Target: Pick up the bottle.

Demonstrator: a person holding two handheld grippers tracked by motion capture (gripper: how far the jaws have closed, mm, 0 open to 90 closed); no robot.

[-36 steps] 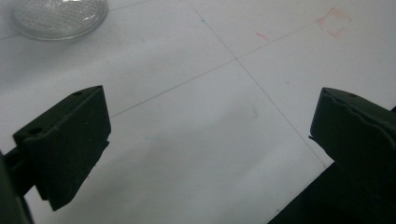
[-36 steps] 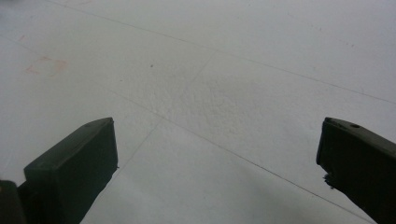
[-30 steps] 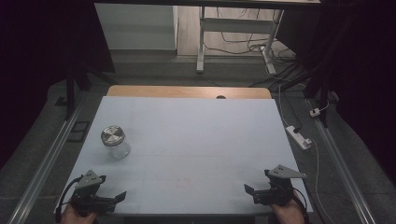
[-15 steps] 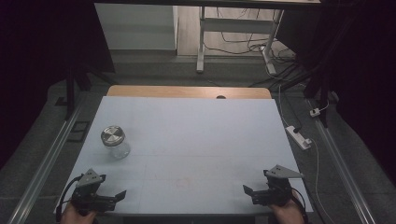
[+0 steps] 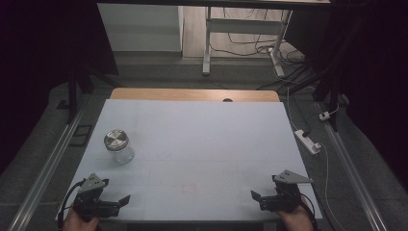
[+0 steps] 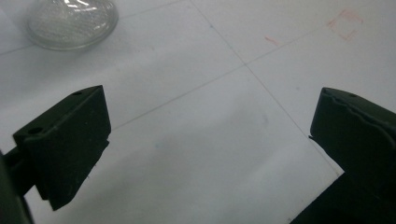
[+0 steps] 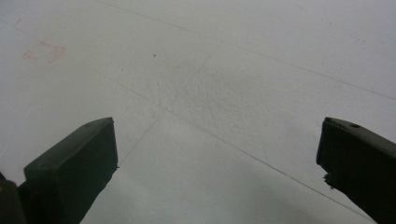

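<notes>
- Left gripper [image 5: 120, 201] sits low at the near left corner of the white surface [image 5: 202, 144], its grey three-cornered plate on top, the person's hand gripping it from below the edge.
- Its fingers [image 6: 65, 140] stand wide apart with bare white surface between them, nothing held.
- Glass jar [image 5: 118, 147] with a round metal lid stands upright on the left part of the surface, beyond the left gripper and a little to its right, clearly apart from it.
- In the left gripper view the jar's base [image 6: 71, 21] shows at the top left corner, well past the fingertips, untouched.
- Right gripper [image 5: 257, 197] rests at the near right corner, pointing inward toward the middle of the surface, far from the jar.
- Its fingers [image 7: 74, 163] are spread wide too, gripping nothing; thin pencil lines cross the surface between them.
- A faint red square mark [image 5: 188, 189] lies on the surface near the front edge, between the two grippers; it appears at the top right in the left gripper view and at the top left in the right gripper view.
- A white power strip [image 5: 308, 141] lies on the floor off the right edge of the surface, its cable running away along the carpet.
</notes>
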